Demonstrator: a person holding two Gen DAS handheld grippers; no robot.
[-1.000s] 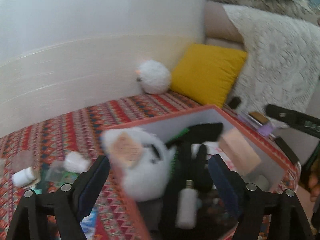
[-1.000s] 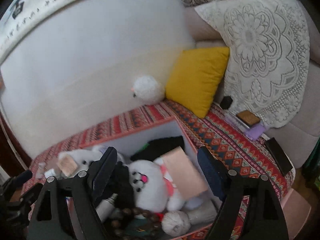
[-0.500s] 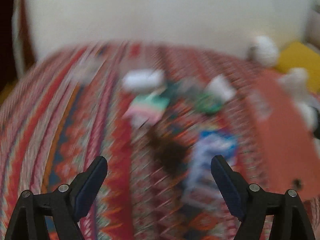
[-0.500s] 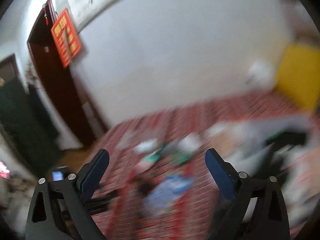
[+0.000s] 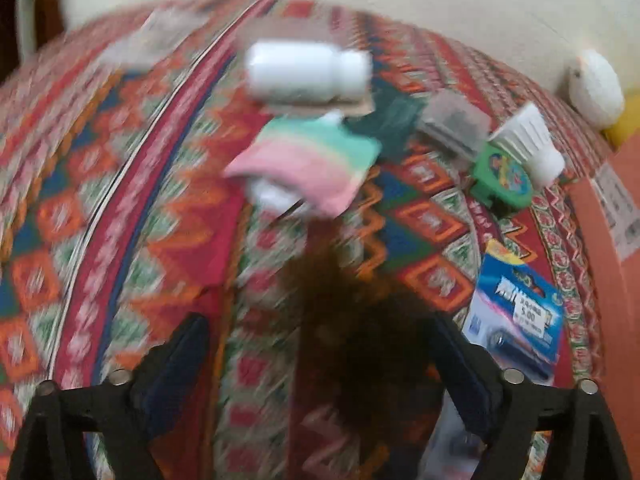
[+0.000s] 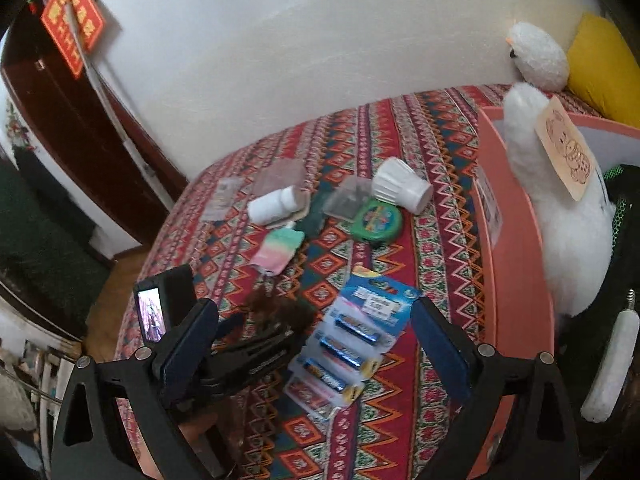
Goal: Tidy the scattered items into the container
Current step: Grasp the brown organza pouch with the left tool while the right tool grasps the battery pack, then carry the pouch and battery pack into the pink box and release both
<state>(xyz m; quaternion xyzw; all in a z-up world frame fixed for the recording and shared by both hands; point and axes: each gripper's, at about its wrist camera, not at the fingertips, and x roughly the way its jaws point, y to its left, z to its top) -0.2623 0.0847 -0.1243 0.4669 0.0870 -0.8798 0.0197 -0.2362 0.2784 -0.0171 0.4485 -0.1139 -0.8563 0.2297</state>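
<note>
Brown fuzzy tuft (image 5: 352, 320) lies on the bed (image 5: 120, 208) between the wide-open left tongs (image 5: 320, 364), left of the box (image 6: 516, 280). Pickup looks in hand: close on it. Right tongs (image 6: 316, 344) gape, empty.

Blurred throughout. Left claw (image 5: 320, 364) spread wide over a patterned bedspread (image 5: 120, 200), both fingers (image 5: 176, 360) low in view. Between them, a dark brown fuzzy clump (image 5: 360, 320), nearer the right finger. Beyond that, a pink-and-green pouch (image 5: 308, 160), then a white bottle (image 5: 308, 72) lying on its side. Ahead and right: a grey packet (image 5: 454, 122), a white ribbed cup (image 5: 528, 140) tipped over, a green round case (image 5: 504, 178) just beside it. Close to the right finger, a blue battery pack (image 5: 516, 312). Far right, an orange box wall (image 5: 612, 280). Against the wall, a white plush toy (image 5: 596, 88).
</note>
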